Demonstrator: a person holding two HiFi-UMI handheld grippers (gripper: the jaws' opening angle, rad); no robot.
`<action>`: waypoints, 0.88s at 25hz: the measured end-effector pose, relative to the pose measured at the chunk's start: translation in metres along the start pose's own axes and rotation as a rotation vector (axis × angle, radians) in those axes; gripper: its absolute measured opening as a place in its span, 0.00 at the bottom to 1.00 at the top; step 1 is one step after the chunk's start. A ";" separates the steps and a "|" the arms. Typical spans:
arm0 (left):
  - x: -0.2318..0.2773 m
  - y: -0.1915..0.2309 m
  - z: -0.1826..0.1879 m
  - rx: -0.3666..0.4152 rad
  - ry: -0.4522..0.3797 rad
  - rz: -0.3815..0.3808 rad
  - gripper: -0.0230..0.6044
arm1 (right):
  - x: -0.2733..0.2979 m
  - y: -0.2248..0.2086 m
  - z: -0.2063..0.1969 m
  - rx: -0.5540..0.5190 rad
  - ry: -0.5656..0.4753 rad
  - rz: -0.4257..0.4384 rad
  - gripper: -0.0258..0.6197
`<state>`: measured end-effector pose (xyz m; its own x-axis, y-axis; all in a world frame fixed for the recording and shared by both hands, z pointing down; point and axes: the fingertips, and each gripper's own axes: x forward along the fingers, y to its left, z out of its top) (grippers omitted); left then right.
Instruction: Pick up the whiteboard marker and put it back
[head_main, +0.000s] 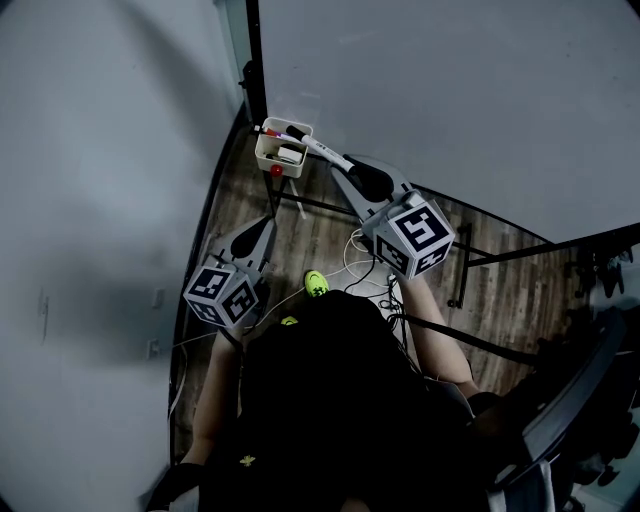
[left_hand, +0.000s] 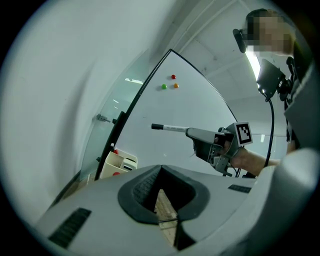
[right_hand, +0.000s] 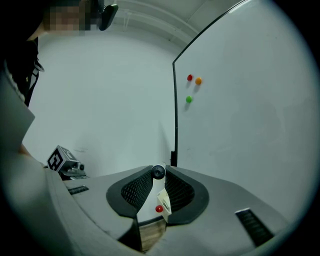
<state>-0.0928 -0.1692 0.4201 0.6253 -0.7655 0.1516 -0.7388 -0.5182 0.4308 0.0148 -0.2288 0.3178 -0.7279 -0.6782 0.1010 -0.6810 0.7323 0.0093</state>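
Head view: right gripper (head_main: 348, 168) clenched on marker (head_main: 318, 148), cap end above white holder (head_main: 268, 156). Left gripper (head_main: 258, 228) closed, empty. Advise: align marker with holder opening, lower gently, release once seated.

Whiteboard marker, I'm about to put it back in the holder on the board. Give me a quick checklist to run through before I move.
1. Grip: right gripper is closed on the whiteboard marker: ok.
2. Aim: in the head view the marker's black end lies over the rim of the white holder: ok.
3. Height: the left gripper view shows the marker well above the holder, not yet in it: not ok.
4. Free space: other items lie inside the holder; room for the marker: cannot tell.
5. Path: left gripper is shut, empty and off to the side: ok.
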 end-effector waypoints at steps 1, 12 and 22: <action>-0.001 0.000 0.000 -0.003 -0.001 -0.002 0.09 | 0.000 0.001 0.000 -0.001 0.000 -0.001 0.14; -0.008 -0.005 0.002 -0.013 -0.003 -0.023 0.09 | 0.003 0.003 0.002 -0.004 0.000 -0.003 0.14; -0.008 0.001 0.000 -0.019 0.007 -0.010 0.09 | 0.013 -0.002 -0.005 0.003 0.016 0.009 0.14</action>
<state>-0.0983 -0.1630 0.4194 0.6342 -0.7578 0.1536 -0.7278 -0.5180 0.4493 0.0072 -0.2390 0.3244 -0.7327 -0.6704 0.1172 -0.6745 0.7382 0.0051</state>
